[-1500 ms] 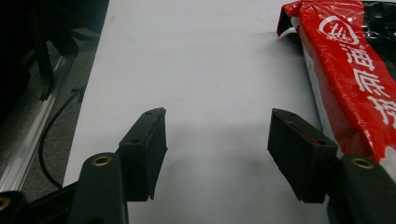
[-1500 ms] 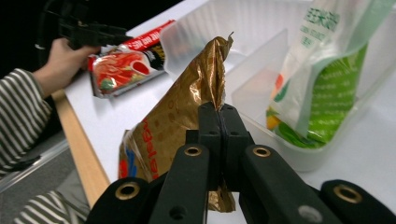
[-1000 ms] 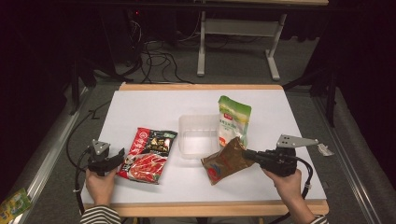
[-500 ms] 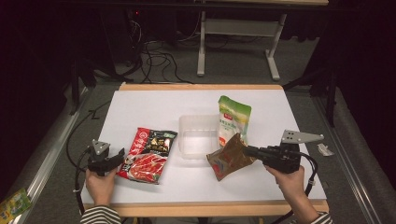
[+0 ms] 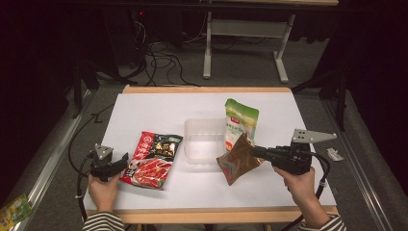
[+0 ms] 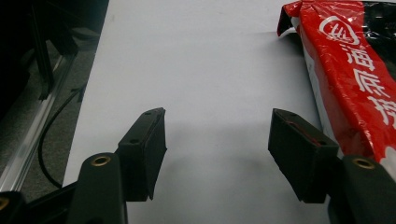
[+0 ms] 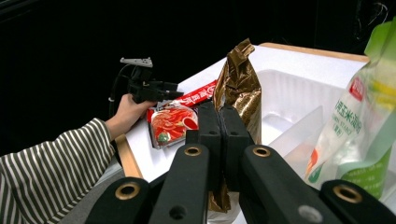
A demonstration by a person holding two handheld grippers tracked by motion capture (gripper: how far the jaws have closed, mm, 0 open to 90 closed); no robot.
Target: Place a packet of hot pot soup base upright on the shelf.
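Right gripper (image 5: 254, 152), centre-right of the high view: fingers closed tight on one edge of the brown pouch (image 5: 237, 161), which is held tilted off the counter (image 5: 159, 108), just right of the clear tray (image 5: 204, 139), presumably for loading. Left gripper (image 5: 126, 160), lower left: fingers wide apart, empty, parked beside the red packet (image 5: 153, 160). Green pouch (image 5: 240, 122) leans at the tray's right.

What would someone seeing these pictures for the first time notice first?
Probably the brown pouch, pinched in the right gripper and lifted beside the clear plastic container at the table's middle. Next, the red packet lying flat left of the container, with the left gripper open at its edge.
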